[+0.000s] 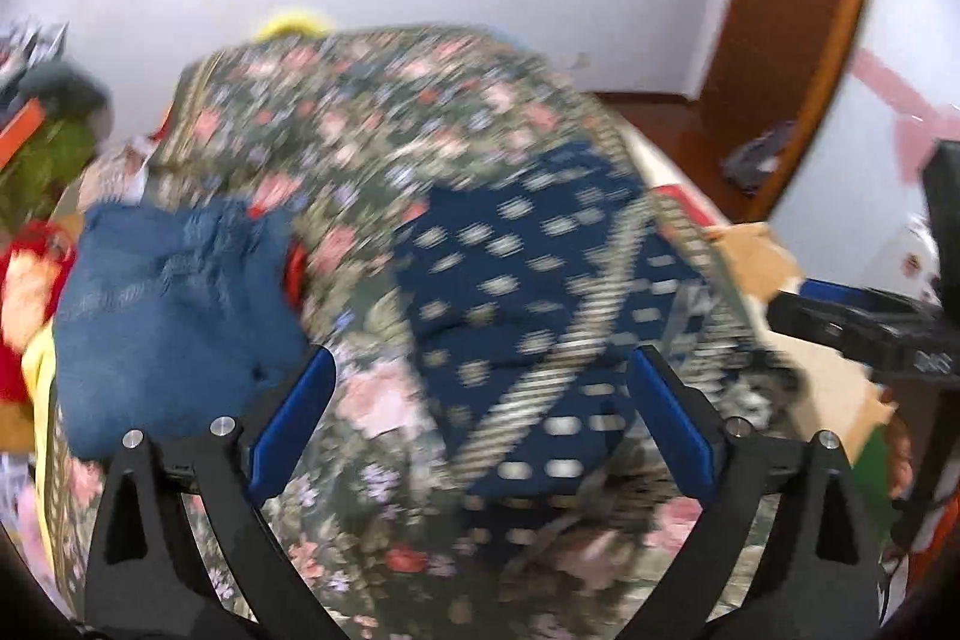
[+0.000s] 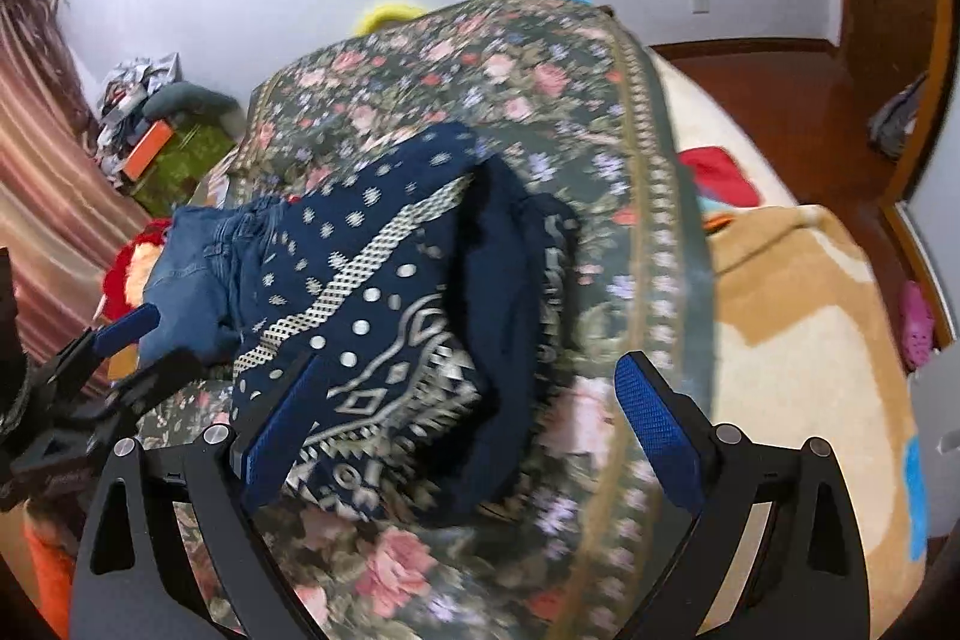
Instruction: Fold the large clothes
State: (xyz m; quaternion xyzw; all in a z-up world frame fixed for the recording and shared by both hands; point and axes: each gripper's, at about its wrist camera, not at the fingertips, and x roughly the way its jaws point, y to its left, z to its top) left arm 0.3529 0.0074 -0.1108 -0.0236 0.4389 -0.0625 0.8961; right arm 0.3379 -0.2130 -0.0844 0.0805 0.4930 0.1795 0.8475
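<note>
A navy garment with a white pattern (image 1: pixel 510 280) lies folded on the floral bedspread (image 1: pixel 360 112). My left gripper (image 1: pixel 483 358) hovers over its near edge with the jaws wide open; neither pad presses the cloth. In the right wrist view the same garment (image 2: pixel 408 292) is a thick bundle on the bedspread (image 2: pixel 480 58). My right gripper (image 2: pixel 471 364) stands open above its near right part, and nothing is pinched. The left gripper's blue fingers (image 2: pixel 126 325) show at the left edge of that view.
Folded blue jeans (image 1: pixel 168 310) (image 2: pixel 198 274) lie just left of the navy garment. A beige blanket (image 2: pixel 798 280) and a red cloth (image 2: pixel 720 178) cover the bed's right side. Clutter (image 2: pixel 150 124) and a curtain stand at the left; wooden floor lies beyond the bed.
</note>
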